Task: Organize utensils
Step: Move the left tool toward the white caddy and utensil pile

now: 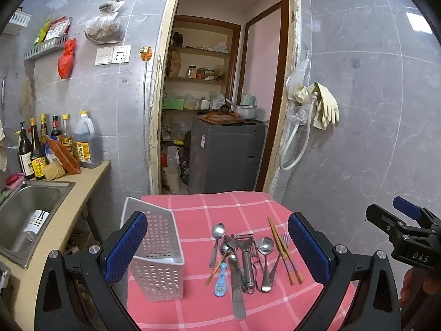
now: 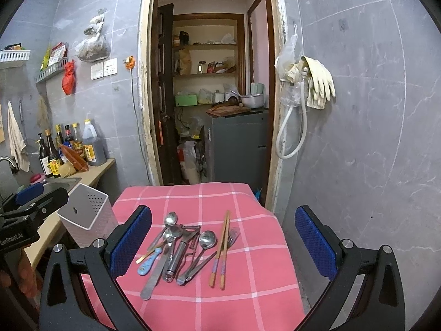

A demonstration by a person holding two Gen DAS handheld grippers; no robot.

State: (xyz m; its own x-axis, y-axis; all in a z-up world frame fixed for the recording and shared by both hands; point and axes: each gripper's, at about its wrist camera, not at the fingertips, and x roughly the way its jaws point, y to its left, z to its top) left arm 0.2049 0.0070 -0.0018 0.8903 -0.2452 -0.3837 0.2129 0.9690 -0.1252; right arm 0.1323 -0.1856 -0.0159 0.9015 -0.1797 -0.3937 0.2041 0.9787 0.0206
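A pile of utensils (image 1: 242, 256) lies on the pink checked tablecloth (image 1: 193, 209): several steel spoons, a peeler (image 1: 246, 259), a knife (image 1: 237, 295), a blue-handled spoon (image 1: 220, 280), a fork and chopsticks (image 1: 285, 251). A white perforated holder (image 1: 155, 251) stands left of them. My left gripper (image 1: 217, 251) is open and empty above the near table edge. My right gripper (image 2: 223, 242) is open and empty above the pile (image 2: 187, 251), with the chopsticks (image 2: 222, 251) and holder (image 2: 86, 212) in its view.
A counter with a steel sink (image 1: 24, 215) and sauce bottles (image 1: 55, 146) runs along the left. An open doorway (image 1: 220, 82) with shelves and a grey appliance lies behind the table. Gloves and a hose (image 1: 317, 110) hang on the right wall.
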